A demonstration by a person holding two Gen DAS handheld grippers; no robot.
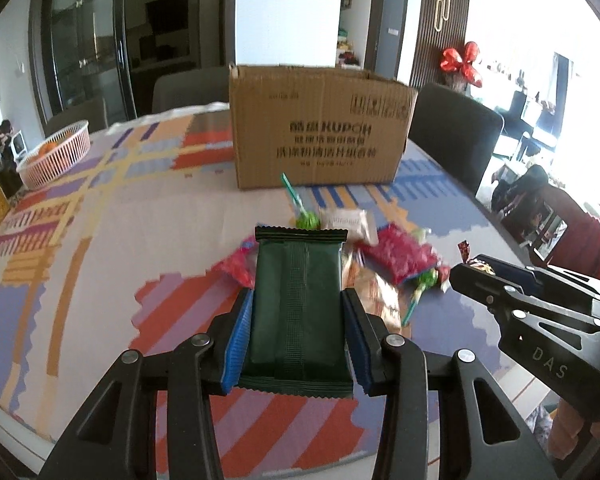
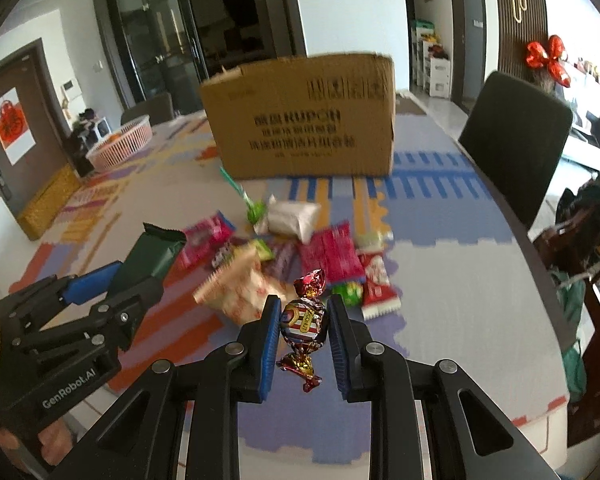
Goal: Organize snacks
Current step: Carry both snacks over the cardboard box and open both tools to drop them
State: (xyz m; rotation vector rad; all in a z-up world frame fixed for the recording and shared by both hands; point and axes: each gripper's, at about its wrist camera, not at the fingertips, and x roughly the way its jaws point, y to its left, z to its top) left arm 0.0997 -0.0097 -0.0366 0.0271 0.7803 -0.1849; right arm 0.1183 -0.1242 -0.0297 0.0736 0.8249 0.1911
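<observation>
My left gripper (image 1: 298, 300) is shut on a dark green snack packet (image 1: 298, 312) and holds it above the table; it shows from the side in the right wrist view (image 2: 152, 258). My right gripper (image 2: 303, 308) is shut on a red foil-wrapped candy (image 2: 303, 322), also lifted above the table. A pile of snacks lies on the patterned tablecloth ahead: a pink packet (image 2: 332, 256), a white packet (image 2: 294, 218), a green lollipop (image 2: 254, 208) and a beige packet (image 2: 240, 288). An open cardboard box (image 2: 304, 120) stands behind the pile.
A pink basket (image 1: 56, 152) sits at the far left of the table. Dark chairs (image 2: 516, 136) stand along the right edge and behind the box. The tablecloth (image 1: 120, 232) is bare to the left of the pile.
</observation>
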